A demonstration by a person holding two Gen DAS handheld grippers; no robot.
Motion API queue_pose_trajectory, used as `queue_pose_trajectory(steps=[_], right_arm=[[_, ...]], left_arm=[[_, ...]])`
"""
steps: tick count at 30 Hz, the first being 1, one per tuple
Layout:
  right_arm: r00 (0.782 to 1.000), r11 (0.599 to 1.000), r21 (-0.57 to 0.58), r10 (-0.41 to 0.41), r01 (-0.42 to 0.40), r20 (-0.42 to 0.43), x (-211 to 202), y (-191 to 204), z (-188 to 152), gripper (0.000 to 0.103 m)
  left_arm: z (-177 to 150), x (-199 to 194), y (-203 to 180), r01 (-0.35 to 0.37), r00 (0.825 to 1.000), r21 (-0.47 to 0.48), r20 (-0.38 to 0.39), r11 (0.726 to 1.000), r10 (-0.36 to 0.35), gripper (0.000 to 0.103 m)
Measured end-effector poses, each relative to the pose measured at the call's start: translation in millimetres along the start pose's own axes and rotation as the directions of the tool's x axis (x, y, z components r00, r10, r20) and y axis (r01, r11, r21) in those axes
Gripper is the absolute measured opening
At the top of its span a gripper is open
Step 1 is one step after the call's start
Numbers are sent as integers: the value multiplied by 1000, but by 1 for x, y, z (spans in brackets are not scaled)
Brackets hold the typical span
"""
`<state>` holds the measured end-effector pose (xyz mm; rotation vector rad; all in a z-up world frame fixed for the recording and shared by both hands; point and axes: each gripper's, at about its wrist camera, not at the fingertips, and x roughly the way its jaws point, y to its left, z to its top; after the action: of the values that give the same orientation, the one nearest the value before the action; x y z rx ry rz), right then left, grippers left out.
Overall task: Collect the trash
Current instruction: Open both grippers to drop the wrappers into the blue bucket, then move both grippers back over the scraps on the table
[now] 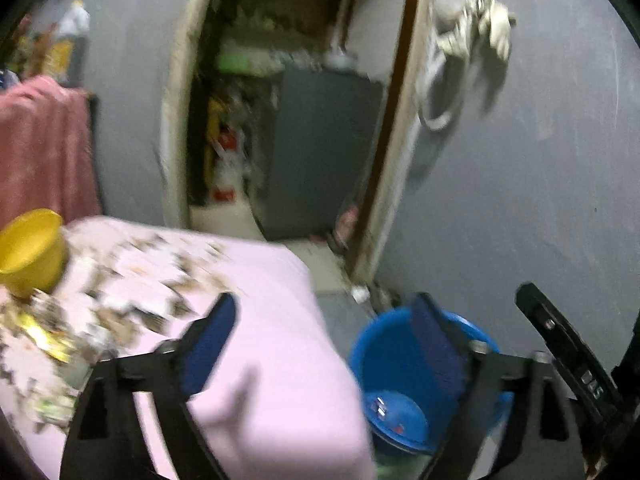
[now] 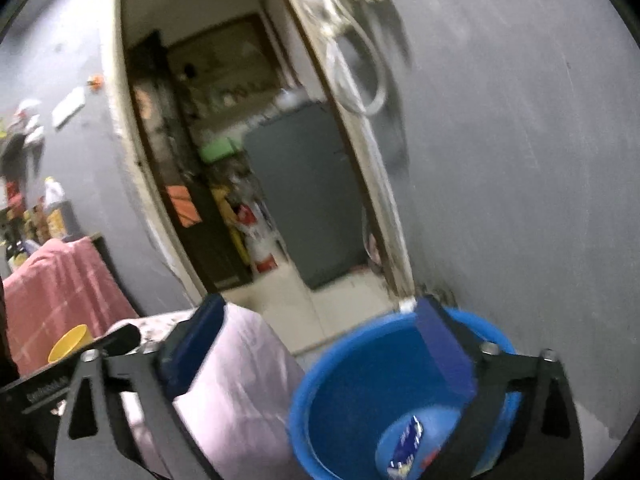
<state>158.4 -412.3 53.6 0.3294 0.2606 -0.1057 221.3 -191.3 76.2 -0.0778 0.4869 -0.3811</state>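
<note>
Almost nothing is reading clearly. In the left wrist view, white marks resembling "DAS" are showing on the black body of the other hand-held gripper (image 1: 568, 356), too blurred to confirm. In the right wrist view, a strip of white lettering is running along a black gripper body (image 2: 44, 394), smeared past reading.

Motion blur smears the wrappers (image 1: 44, 336) on the table; the pail's (image 2: 360, 380) contents are unreadable, its base cut by the edge.
</note>
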Motion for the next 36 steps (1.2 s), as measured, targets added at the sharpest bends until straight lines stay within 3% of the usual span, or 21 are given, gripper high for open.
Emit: queue_pose_trajectory(steps=[5, 14, 19, 21, 25, 32, 36], right_arm=[[991, 993, -83, 87, -78, 101, -17, 35, -3, 103], [939, 965, -196, 223, -174, 263, -48, 94, -16, 103], [900, 935, -274, 308, -227, 308, -63, 124, -27, 103], [887, 919, -313, 338, -240, 315, -67, 137, -34, 103], [868, 888, -364, 398, -282, 298, -70, 158, -43, 103], [864, 838, -437, 453, -327, 221, -66, 188, -64, 103], [870, 823, -460, 457, -334, 186, -64, 198, -74, 103]], left_arm=[[2, -48, 31, -111, 980, -6, 166, 994, 111, 101], [-19, -114, 70, -241, 928, -49, 282, 969, 244, 101], [-38, -143, 90, -327, 883, -51, 339, 944, 324, 101], [-46, -157, 99, -356, 864, -63, 357, 932, 355, 101], [-57, -174, 115, -388, 843, -81, 373, 918, 388, 101], [-71, -191, 140, -437, 815, -105, 373, 893, 443, 101], [-77, -192, 153, -459, 811, -100, 360, 883, 462, 101]])
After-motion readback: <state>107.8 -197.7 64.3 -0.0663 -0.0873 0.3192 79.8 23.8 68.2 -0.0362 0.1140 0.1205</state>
